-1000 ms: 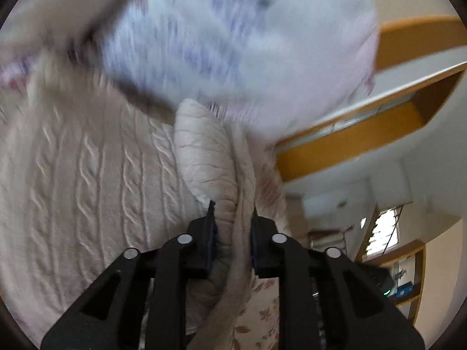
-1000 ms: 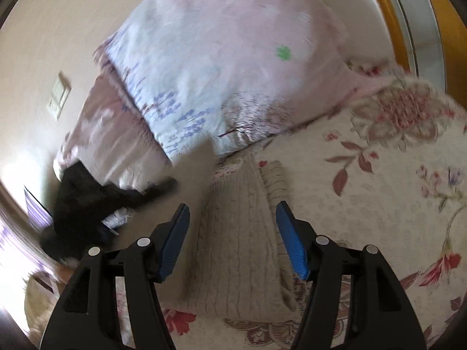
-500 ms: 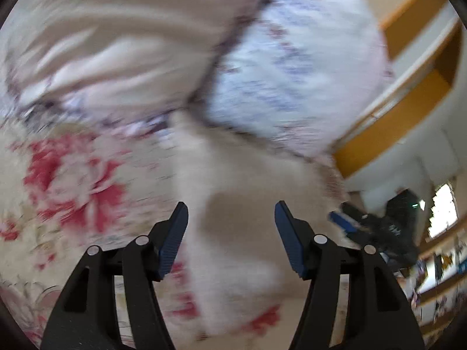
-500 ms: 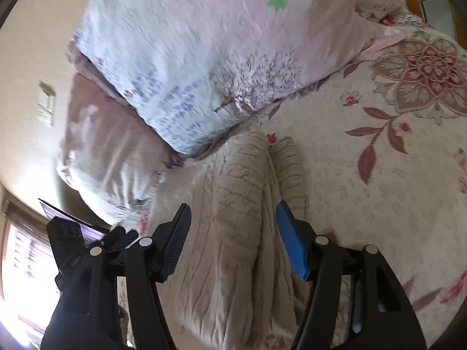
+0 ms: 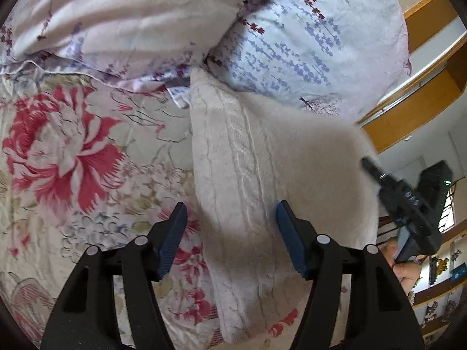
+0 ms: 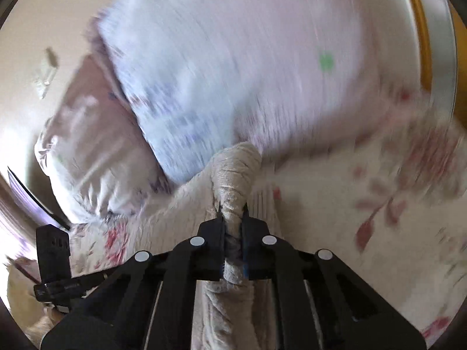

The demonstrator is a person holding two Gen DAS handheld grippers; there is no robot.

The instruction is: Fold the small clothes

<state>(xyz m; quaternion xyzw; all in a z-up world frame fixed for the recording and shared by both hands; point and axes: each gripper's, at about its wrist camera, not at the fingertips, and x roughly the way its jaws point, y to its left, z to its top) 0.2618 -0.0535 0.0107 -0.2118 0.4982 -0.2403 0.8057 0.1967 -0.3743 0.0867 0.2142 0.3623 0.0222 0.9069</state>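
A cream cable-knit sweater lies on the floral bedspread, its far end against the pillows. My left gripper is open and empty, held just above the sweater's near part. My right gripper is shut on a bunched fold of the sweater and lifts it; the view is motion-blurred. The right gripper also shows in the left wrist view, at the sweater's raised, blurred right edge. The left gripper shows at the lower left of the right wrist view.
Two floral pillows lean at the head of the bed. A wooden headboard ledge runs on the right. Shelves stand beyond the bed at the right.
My left gripper let go of the sweater fold, opened and drew back. My right gripper, open before, closed on a sweater fold and is lifting it.
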